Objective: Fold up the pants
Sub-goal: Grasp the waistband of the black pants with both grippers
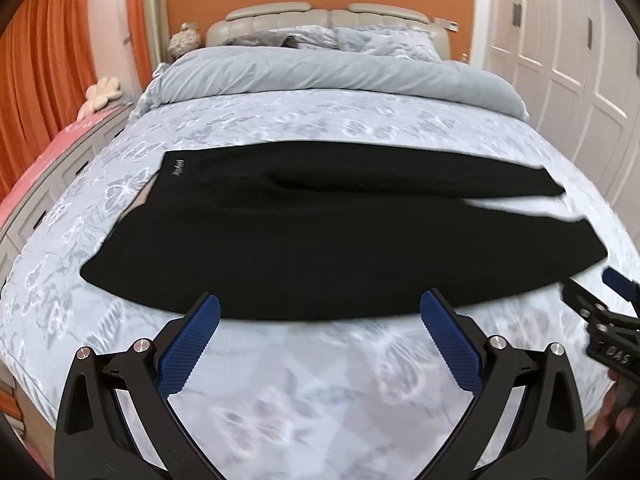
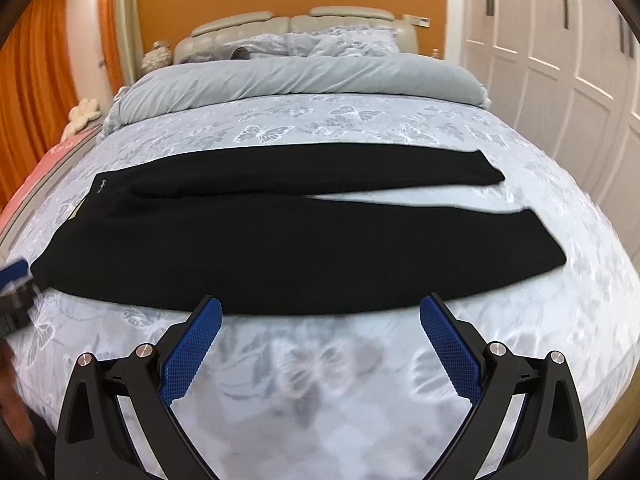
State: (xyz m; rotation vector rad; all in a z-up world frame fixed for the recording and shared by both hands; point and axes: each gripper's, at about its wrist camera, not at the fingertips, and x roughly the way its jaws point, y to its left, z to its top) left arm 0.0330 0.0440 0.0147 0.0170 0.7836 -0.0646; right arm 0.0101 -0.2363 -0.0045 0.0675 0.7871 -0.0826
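Even, soft indoor light, source unclear. Strong fisheye bending, dark vignetted corners. Motion blur toward frame edges.

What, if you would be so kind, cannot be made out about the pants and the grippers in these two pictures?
- Pants label: too small and blurred to read in both views.
- Right gripper in the left wrist view: cut off by the frame edge, so its jaws cannot be judged there.
- Left gripper in the right wrist view: blurred and cut off at the edge.
- Leg cuffs: motion-blurred in the left wrist view.
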